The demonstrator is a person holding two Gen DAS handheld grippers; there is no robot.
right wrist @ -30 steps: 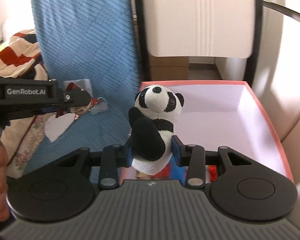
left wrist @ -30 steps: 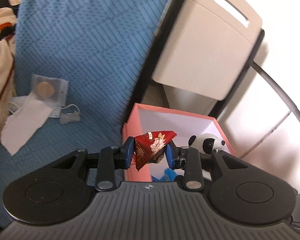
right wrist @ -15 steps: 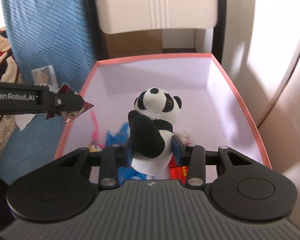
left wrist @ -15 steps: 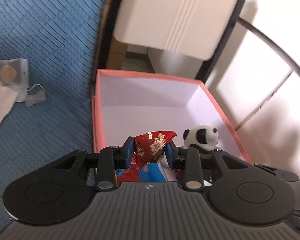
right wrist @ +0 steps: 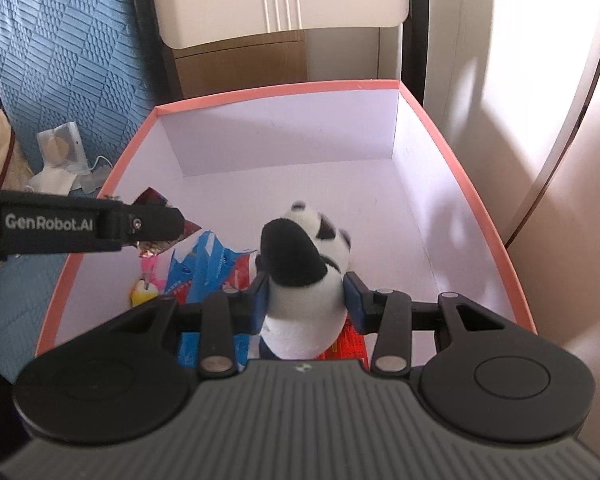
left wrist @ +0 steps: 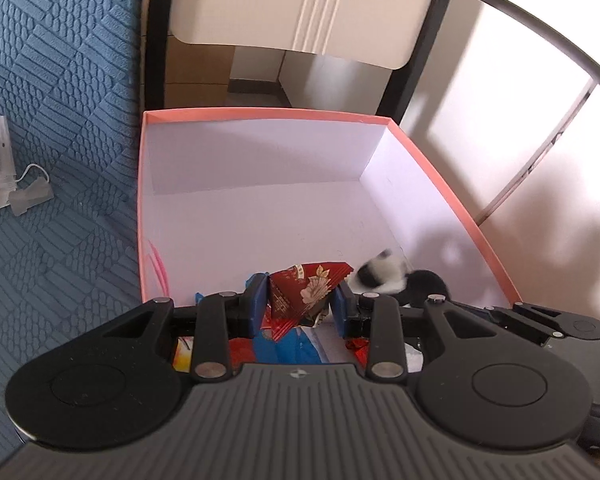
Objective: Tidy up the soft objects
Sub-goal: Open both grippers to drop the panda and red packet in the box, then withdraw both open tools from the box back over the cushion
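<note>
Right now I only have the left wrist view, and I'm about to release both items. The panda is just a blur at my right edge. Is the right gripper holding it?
Observer: Yes. The right gripper is shut on the panda's white body, above the floor of the pink box.
Operator: Which way is it leaning?
Observer: Its head tips forward, away from the right wrist camera.
Operator: What's underneath?
Observer: A red packet lies on the box floor just below it.
</note>
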